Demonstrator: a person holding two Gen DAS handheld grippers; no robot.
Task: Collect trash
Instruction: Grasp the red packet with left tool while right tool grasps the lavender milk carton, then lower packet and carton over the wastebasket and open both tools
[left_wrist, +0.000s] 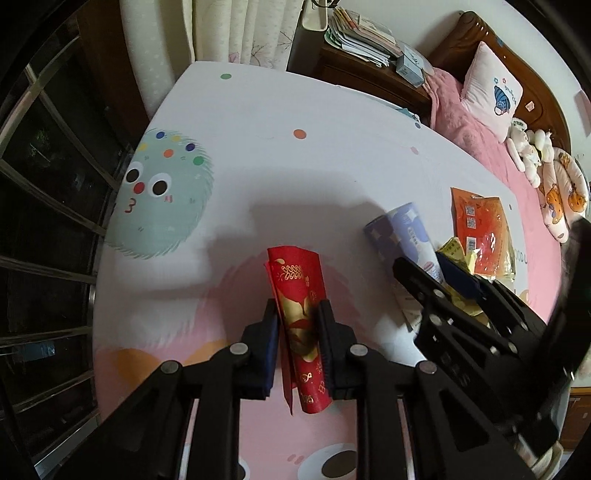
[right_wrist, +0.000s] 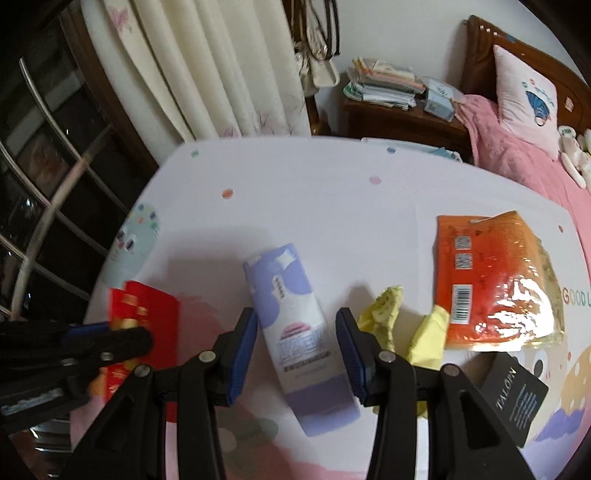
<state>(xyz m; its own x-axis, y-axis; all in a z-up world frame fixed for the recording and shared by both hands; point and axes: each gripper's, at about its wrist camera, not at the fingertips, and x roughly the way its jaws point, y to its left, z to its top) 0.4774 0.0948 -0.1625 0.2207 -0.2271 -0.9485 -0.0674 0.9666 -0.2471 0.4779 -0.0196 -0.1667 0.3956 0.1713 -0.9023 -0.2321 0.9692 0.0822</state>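
My left gripper (left_wrist: 297, 314) is shut on a red and gold envelope (left_wrist: 301, 295), folded between its pads just above the table; the envelope also shows in the right wrist view (right_wrist: 147, 314). My right gripper (right_wrist: 295, 332) is open, with a purple and white packet (right_wrist: 295, 332) lying flat between its jaws; the packet also shows in the left wrist view (left_wrist: 406, 236). Crumpled yellow wrappers (right_wrist: 388, 314) lie just right of the right finger. An orange foil bag (right_wrist: 487, 280) lies further right, and a black tag (right_wrist: 517, 398) lies near it.
The table (right_wrist: 314, 192) has a white cartoon-printed cover. A bed with pink blanket (right_wrist: 517, 155) stands at the right. A wooden nightstand with stacked papers (right_wrist: 384, 88) stands behind the table. Curtains (right_wrist: 207, 74) and a barred window (left_wrist: 48, 184) are at the left.
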